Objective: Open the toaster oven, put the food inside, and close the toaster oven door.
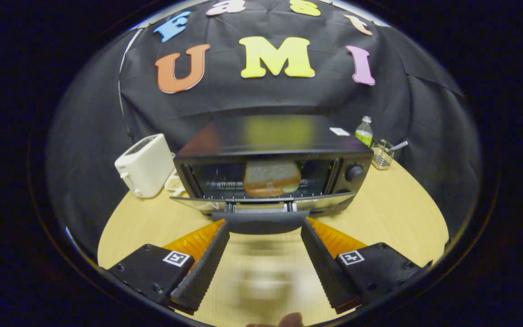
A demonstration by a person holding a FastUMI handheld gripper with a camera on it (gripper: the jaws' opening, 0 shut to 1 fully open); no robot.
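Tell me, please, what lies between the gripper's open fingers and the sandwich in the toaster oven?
In the gripper view, the lowered oven door with its dark handle lies there, just ahead of the open gripper. Beyond it, the sandwich rests on the rack inside the toaster oven.

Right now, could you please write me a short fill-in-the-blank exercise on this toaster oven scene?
1. The slice of bread lies ____ the toaster oven.
2. The oven door is folded ____.
3. The gripper is ____, its tips beside the door handle.
4. Beside the oven stands a ____ pop-up toaster.

Missing words: inside; down; open; white
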